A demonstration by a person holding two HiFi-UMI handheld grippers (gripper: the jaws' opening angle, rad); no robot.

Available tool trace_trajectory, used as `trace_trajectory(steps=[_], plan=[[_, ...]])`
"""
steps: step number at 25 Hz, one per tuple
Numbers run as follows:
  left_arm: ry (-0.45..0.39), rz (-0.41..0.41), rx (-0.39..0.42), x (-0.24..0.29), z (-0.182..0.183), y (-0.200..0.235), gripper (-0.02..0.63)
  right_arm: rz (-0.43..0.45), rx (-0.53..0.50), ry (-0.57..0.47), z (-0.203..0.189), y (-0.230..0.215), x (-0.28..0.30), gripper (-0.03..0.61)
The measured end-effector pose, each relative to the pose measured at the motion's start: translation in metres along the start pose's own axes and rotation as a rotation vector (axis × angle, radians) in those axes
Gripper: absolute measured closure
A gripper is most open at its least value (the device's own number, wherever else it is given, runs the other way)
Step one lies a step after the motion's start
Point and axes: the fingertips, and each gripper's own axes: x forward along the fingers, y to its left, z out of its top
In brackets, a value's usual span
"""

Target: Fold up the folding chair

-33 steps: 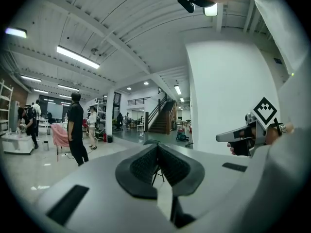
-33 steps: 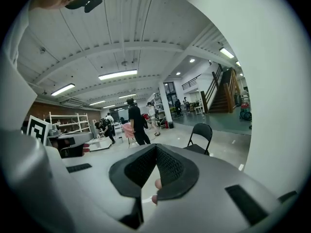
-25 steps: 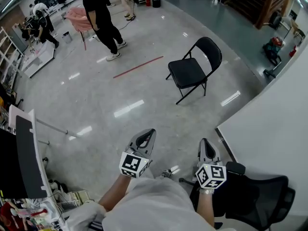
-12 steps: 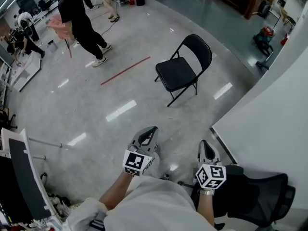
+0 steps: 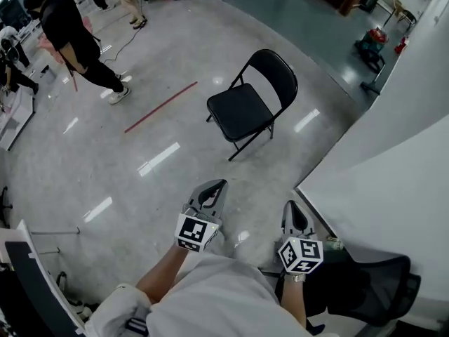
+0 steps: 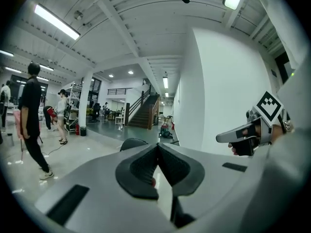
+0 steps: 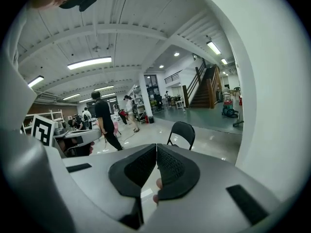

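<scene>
**Standing unfolded on open floor**

Standing open on the glossy grey floor (image 5: 140, 181), the folding chair (image 5: 245, 107) is ahead of both grippers and well apart from them. Its seat lies flat and its back is upright. Bare floor lies all round it. A white wall (image 5: 393, 153) runs along its right, near but not touching, and a red line (image 5: 160, 107) on the floor lies off to its left. The chair is black, with a padded seat, a rounded back and thin tubular legs that cross at the sides.

The left gripper (image 5: 212, 192) and the right gripper (image 5: 291, 213) are held low in front of the person, side by side, both pointing toward the chair. Each has its fingers clenched tip to tip with nothing between them. Each carries a cube (image 5: 191, 232) printed with black-and-white square markers.

A person in black (image 5: 66, 30) stands mid-stride far off at the left. A black office chair (image 5: 372, 286) sits close by the right arm.
</scene>
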Motion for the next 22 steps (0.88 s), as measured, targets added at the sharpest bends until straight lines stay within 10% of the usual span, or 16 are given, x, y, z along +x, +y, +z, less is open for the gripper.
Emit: trace_trajectory(steps=[12,22], plan=[[-0.016,-0.03,-0.057,0.094,0.01,0.069,0.605,-0.08,-0.013,0.023,0.037,-0.033,0.077,0.575],[-0.004,0.066,-0.027,0.192,0.031,0.065,0.604,0.074,-0.024,0.049,0.08,-0.105,0.174,0.574]])
